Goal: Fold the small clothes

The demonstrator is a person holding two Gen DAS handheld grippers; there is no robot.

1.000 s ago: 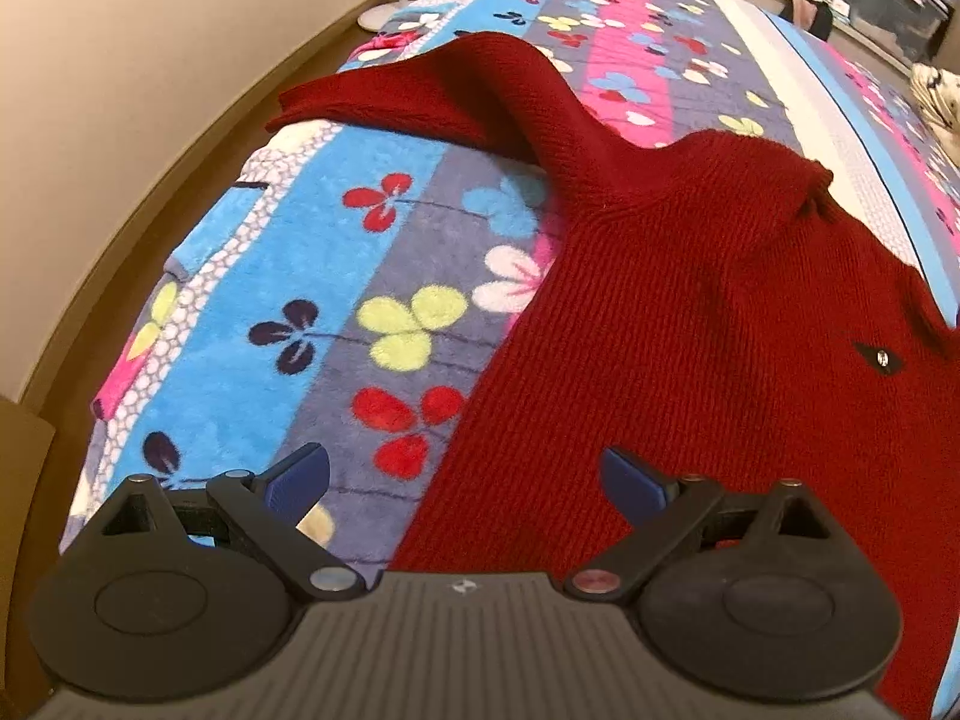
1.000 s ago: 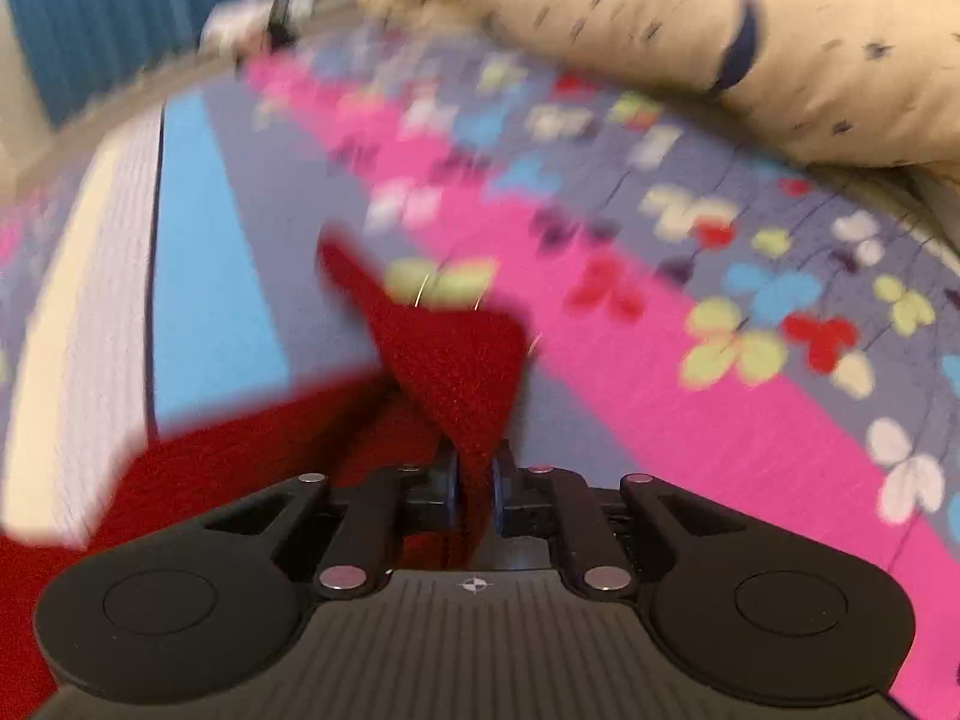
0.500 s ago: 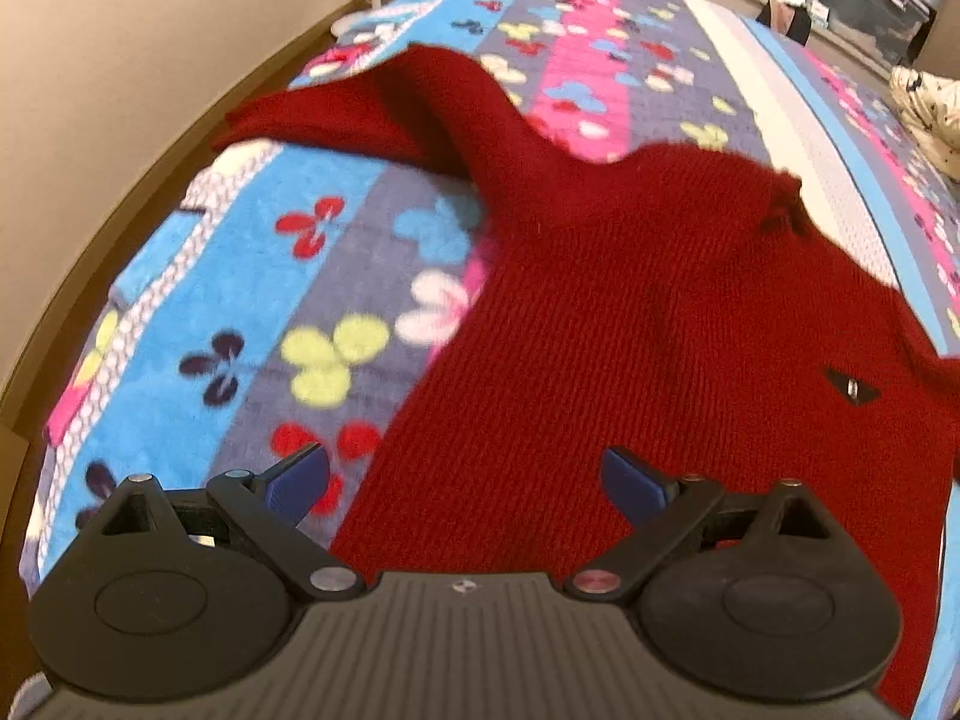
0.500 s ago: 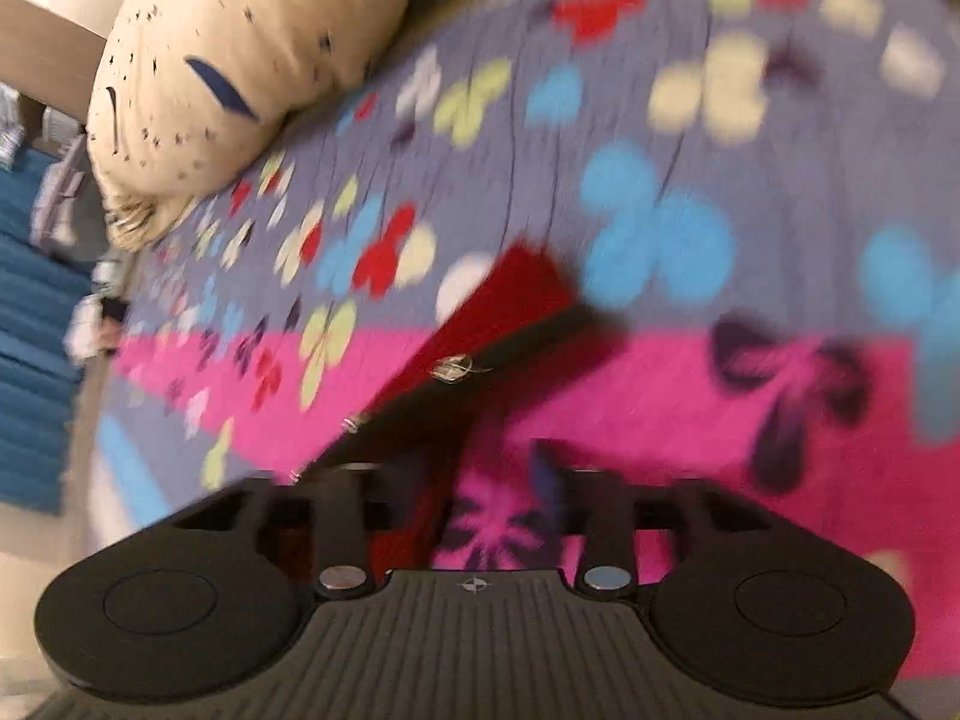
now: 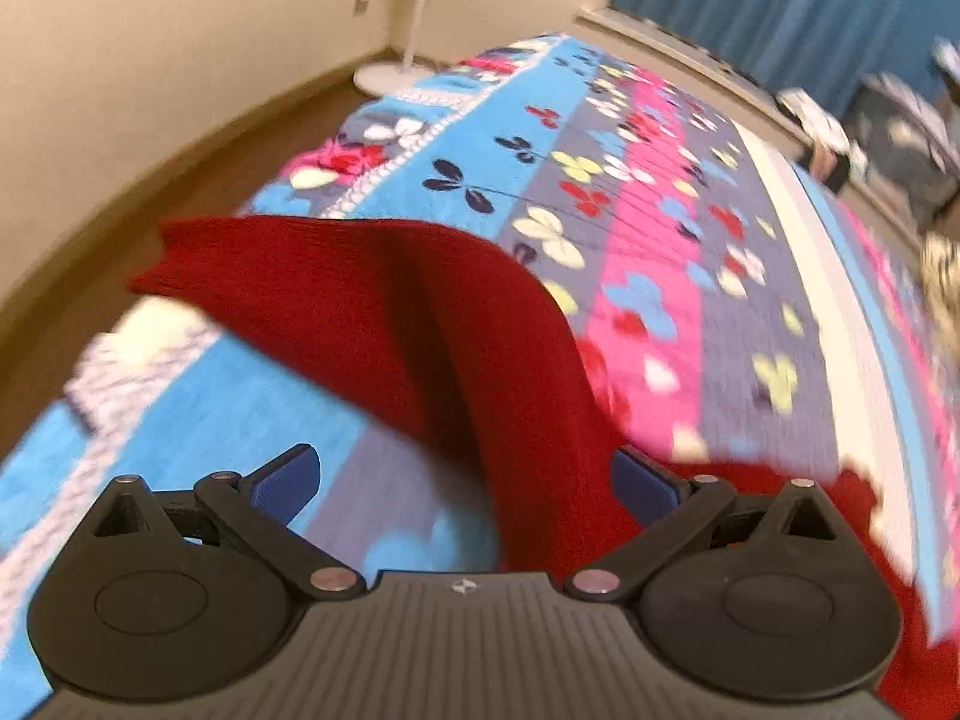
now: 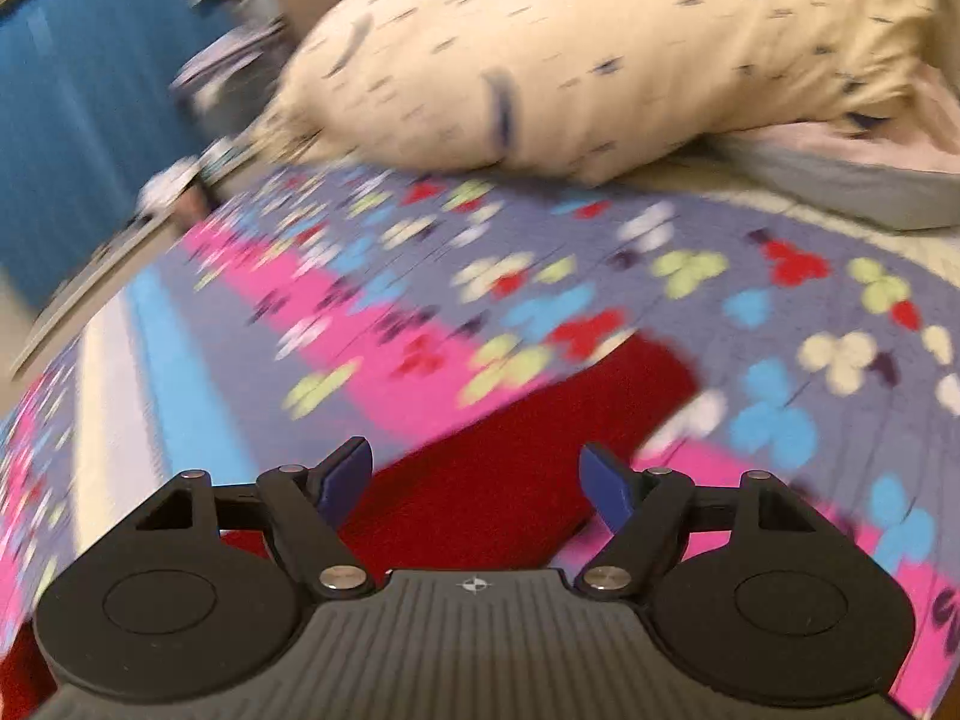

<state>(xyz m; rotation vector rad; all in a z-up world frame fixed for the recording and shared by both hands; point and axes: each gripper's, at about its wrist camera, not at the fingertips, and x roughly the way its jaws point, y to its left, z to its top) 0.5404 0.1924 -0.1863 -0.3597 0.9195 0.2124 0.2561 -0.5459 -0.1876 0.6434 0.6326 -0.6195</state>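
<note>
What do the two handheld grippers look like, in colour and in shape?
The left gripper and right gripper look alike: a black ribbed body with a small white mark, two round black discs, black link arms with silver pins, and blue fingertip pads. No cables or sleeves show.

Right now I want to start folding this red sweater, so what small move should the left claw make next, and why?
Probably close the left claw on the red sweater's sleeve. Its jaws stand wide open with the sleeve running up between them, spread over the flowered blanket. The right claw is opening, its sleeve lying loose on the blanket.
</note>
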